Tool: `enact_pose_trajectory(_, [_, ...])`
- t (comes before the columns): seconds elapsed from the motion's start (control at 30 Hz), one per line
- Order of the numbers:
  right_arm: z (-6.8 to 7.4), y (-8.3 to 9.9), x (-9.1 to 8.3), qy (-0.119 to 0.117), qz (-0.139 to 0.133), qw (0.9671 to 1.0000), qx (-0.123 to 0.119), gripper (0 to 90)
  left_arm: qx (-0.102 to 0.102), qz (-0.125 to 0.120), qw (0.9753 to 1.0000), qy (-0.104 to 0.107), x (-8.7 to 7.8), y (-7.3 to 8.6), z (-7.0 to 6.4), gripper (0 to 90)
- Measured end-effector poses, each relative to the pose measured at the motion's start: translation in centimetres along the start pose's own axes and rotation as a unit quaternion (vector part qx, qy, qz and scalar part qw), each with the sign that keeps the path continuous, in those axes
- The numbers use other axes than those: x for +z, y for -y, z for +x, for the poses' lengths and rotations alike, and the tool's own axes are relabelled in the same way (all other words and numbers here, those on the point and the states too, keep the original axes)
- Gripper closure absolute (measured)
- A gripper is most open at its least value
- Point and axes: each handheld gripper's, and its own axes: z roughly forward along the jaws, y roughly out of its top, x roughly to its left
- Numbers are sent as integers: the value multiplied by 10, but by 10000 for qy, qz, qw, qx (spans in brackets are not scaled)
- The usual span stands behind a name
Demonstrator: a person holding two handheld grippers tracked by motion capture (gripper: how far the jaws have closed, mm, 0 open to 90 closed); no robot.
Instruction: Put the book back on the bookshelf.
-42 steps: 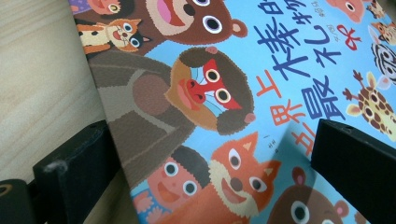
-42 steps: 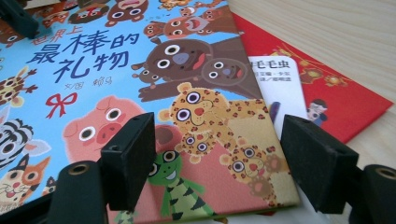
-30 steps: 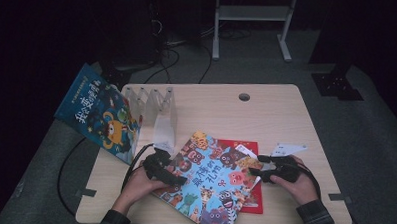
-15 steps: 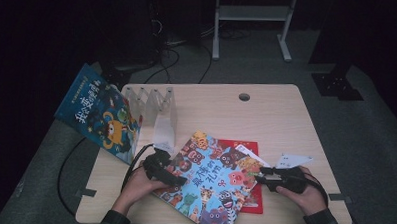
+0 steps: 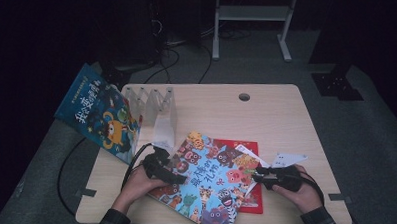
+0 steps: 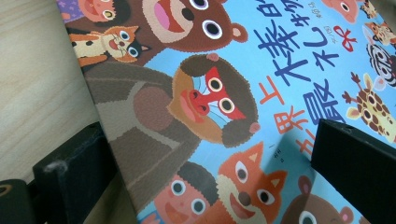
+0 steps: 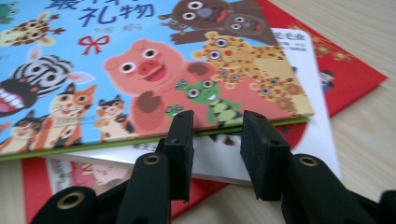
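The blue animal book (image 5: pixel 206 185) lies flat at the table's near edge, atop a white book (image 7: pixel 261 154) and a red one (image 5: pixel 247 148) — not yet lifted. My left claw (image 5: pixel 172 175) straddles its left edge, jaws wide; my right claw (image 7: pixel 212 156), narrowly parted, noses at its right edge holding nothing — grasping, lifting and shelving in the clear rack (image 5: pixel 154 103) all seem left.

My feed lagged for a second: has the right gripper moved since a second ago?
Yes. The right gripper has slid down the picture, toward the person, away from the round hole in the wooden table top, and now sits at the blue picture book's edge.
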Motion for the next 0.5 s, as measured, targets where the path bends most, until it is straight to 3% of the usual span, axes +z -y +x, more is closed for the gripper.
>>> enact_pose_trajectory(0.23, [8,-1,1,-107,35,9999,-131,657,-117,40,9999,87,3,0,2,0])
enact_pose_trajectory(0.5, [8,0,1,-168,9,9998,-145,656,-208,53,9997,119,4,-2,2,0])
